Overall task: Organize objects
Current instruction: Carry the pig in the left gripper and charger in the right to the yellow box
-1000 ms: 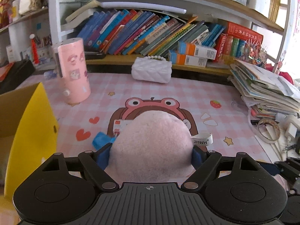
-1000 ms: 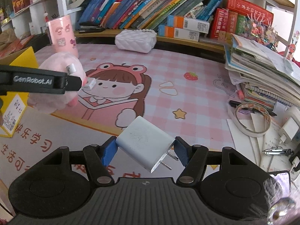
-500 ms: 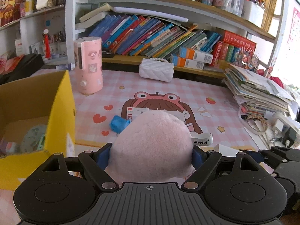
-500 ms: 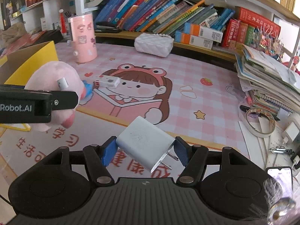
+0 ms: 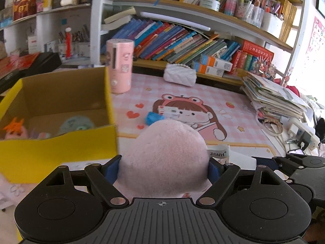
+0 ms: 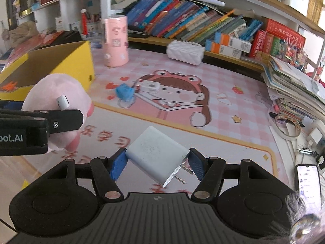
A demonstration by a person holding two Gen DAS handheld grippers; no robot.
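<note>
My left gripper (image 5: pixel 163 167) is shut on a pink plush toy (image 5: pixel 164 154), held above the desk just right of an open yellow cardboard box (image 5: pixel 61 140). The toy also shows in the right wrist view (image 6: pixel 59 93), beside the box (image 6: pixel 81 61). The box holds several small toys, among them an orange-and-pink one (image 5: pixel 14 130) and a pale green one (image 5: pixel 76 125). My right gripper (image 6: pixel 156 162) is shut on a white plug charger (image 6: pixel 156 152), prongs pointing down right. A blue crumpled object (image 6: pixel 124 91) and a small white box (image 6: pixel 148 85) lie on the pink desk mat.
A pink cylindrical container (image 5: pixel 120 65) stands behind the box. A white quilted pouch (image 5: pixel 179 75) lies before the bookshelf. A paper stack (image 5: pixel 274 99), a tape ring (image 6: pixel 287 126), a power strip (image 5: pixel 300 134) and a phone (image 6: pixel 308 183) crowd the right side.
Both grippers have risen and drawn back with their loads. The left gripper has moved left toward the yellow box, whose inside now shows more fully.
</note>
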